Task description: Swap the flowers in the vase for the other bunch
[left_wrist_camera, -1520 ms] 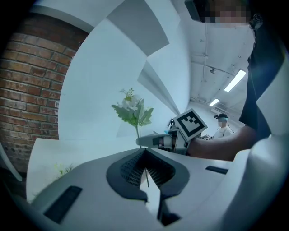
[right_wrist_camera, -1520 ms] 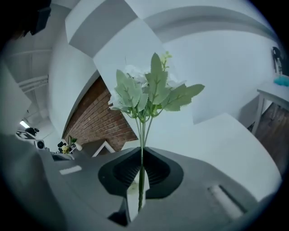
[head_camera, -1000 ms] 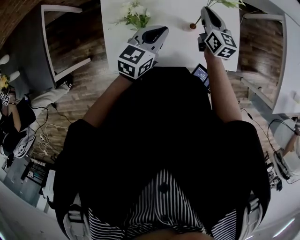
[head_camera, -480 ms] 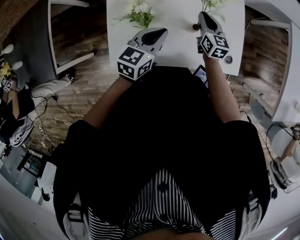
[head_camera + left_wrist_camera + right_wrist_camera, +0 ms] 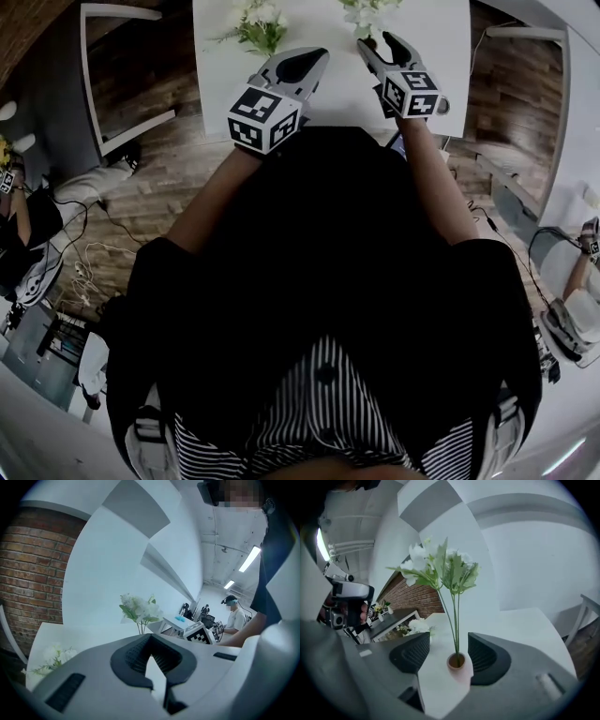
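A small pink vase (image 5: 457,663) stands on the white table (image 5: 216,84) and holds white flowers (image 5: 440,566) (image 5: 367,7) on thin green stems. My right gripper (image 5: 449,639) (image 5: 377,42) has just been opening. Its jaws now stand apart on either side of the vase and stems, and the pads touch neither. The other white bunch (image 5: 258,23) (image 5: 419,626) lies flat on the table to the left. My left gripper (image 5: 314,58) (image 5: 151,638) hovers near the table's front edge, shut and empty. In its view the vase flowers (image 5: 140,611) are ahead and the lying bunch (image 5: 56,656) is at the lower left.
A metal chair frame (image 5: 122,84) stands left of the table, and another chair (image 5: 583,616) stands at its right. A brick wall (image 5: 33,573) lies behind. Other people with grippers (image 5: 234,616) work at desks farther off.
The right gripper, shut at the flower stems above the vase earlier, has come down and stands open around the vase. The left gripper has barely shifted.
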Available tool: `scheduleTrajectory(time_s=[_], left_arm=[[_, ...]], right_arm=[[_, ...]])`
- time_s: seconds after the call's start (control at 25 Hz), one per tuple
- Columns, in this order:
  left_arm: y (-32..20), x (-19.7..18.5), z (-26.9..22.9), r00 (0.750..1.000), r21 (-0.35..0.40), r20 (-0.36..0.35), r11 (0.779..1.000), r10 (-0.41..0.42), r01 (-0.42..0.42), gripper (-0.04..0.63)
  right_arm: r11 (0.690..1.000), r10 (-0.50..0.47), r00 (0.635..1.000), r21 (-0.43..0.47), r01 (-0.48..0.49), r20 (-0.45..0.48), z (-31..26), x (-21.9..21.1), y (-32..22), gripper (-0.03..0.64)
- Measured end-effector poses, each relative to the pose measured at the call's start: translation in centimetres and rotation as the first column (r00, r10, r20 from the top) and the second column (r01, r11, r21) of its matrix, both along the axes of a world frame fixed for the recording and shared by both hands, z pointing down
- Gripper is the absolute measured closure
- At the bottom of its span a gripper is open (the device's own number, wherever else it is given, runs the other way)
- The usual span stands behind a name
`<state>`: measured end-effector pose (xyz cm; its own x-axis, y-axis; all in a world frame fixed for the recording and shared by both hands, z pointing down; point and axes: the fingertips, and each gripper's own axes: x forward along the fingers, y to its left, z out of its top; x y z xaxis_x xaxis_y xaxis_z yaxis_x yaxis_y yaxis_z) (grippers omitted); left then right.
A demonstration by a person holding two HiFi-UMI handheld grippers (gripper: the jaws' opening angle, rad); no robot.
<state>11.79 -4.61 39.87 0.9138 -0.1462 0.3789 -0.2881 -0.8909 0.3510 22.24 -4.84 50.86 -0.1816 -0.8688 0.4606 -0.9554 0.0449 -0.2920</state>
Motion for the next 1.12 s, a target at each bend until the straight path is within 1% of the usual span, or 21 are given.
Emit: scheduleTrajectory(time_s=[0.08,0.16,0.28,0.4,0.44,0.48,0.6,0.76,0.96,1.12], left_arm=[[1.0,1.1,-0.2,1.0,0.004,-0.01,1.0,0.007,-0.007,0.591],[1.8,2.3,-0.6,1.0,0.015,-0.024,1.0,0.019,-0.019,0.591],[2.1,3.9,-2.3,0.998,0.051,-0.057,0.998,0.038,-0.035,0.591],[1.8,4.7,-5.0,0.994,0.083,-0.091,0.995,0.067,-0.06,0.591],[1.8,4.9,-6.0,0.992,0.093,-0.101,0.993,0.082,-0.072,0.591],[1.8,5.1,-7.1,0.989,0.102,-0.112,0.991,0.094,-0.083,0.591],[1.9,5.6,-10.1,0.982,0.117,-0.15,0.989,0.111,-0.094,0.591],[3.5,6.4,-11.7,0.975,0.122,-0.187,0.987,0.122,-0.1,0.591],[5.1,6.9,-11.7,0.973,0.118,-0.189,0.987,0.132,-0.111,0.591],[5.1,7.2,-11.5,0.975,0.122,-0.183,0.987,0.124,-0.103,0.591]], right_arm=[[1.0,-0.03,0.999,0.007,0.029,0.034,-1.0,0.1,1.5,0.368],[0.997,-0.08,0.995,0.021,0.079,0.057,-2.6,0.0,3.0,0.375],[0.988,-0.154,0.984,0.047,0.15,0.095,-6.1,0.6,4.7,0.419],[0.977,-0.199,0.965,0.111,0.182,0.168,-10.7,1.0,5.8,0.548],[0.972,-0.217,0.962,0.133,0.196,0.167,-12.2,0.9,6.0,0.591],[0.966,-0.233,0.961,0.15,0.21,0.15,-13.6,0.8,6.2,0.615],[0.954,-0.249,0.963,0.2,0.225,0.103,-17.3,0.4,6.2,0.615],[0.937,-0.243,0.963,0.285,0.203,0.115,-21.3,-0.4,6.2,0.617],[0.92,-0.28,0.954,0.311,0.237,0.104,-23.2,-0.4,6.6,0.617],[0.922,-0.273,0.957,0.31,0.23,0.101,-23.1,-0.2,6.9,0.617]])
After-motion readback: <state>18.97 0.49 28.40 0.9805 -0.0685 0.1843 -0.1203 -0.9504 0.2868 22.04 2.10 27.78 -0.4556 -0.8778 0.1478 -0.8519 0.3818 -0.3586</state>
